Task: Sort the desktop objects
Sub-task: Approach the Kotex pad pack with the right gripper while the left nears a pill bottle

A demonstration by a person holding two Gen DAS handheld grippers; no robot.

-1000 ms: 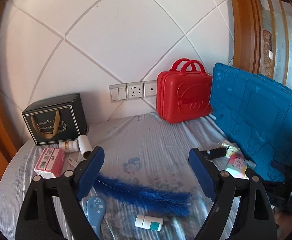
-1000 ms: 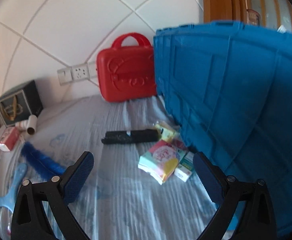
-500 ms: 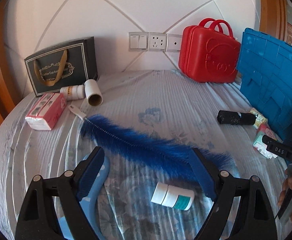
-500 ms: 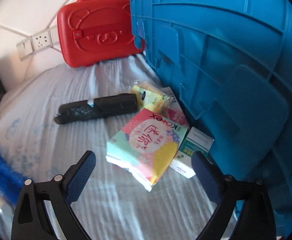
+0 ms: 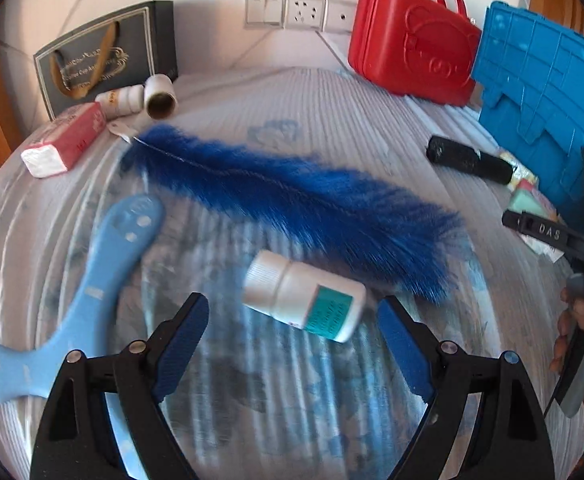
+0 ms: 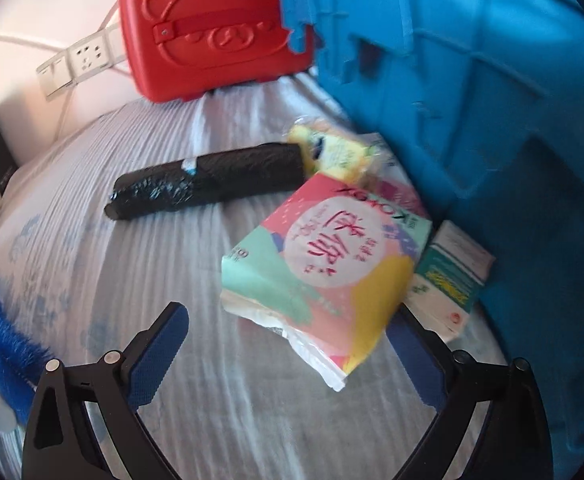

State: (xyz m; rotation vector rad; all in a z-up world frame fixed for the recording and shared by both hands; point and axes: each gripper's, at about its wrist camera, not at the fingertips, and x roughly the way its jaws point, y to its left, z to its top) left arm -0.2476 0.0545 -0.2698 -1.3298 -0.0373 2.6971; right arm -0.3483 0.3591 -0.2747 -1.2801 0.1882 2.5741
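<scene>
Desktop clutter is what I'm sorting, and right now I'm at the reach-in step with both hands, nothing picked up yet.

My left tongs (image 5: 292,336) are spread wide and empty, with the white plastic pill bottle with the teal label (image 5: 303,296) lying on its side just past the tips, roughly 12 o'clock from them. The fluffy royal-blue feather duster (image 5: 292,196) stretches across the bench (image 5: 331,112) behind it, and the pale blue plastic shoehorn-looking paddle (image 5: 92,280) sits off at my 9 o'clock, close to the left finger.

My right tongs (image 6: 288,344) are spread too, holding nothing. The soft pastel pink-and-mint plastic packet (image 6: 323,264) lies at their 12 o'clock with its near corner poking between the tips. A small white-and-green cardboard box (image 6: 447,280) is touching it at 2 o'clock, right against the big blue plastic crate (image 6: 491,120), and the black wrapped roll (image 6: 212,184) is further back around 11.

Next move, I reckon: ease each pair down so the target sits between the pads, then squeeze. The bottle's round, so it could roll if I nudge it. The packet's squishy and I'd want to avoid snagging that box.
</scene>
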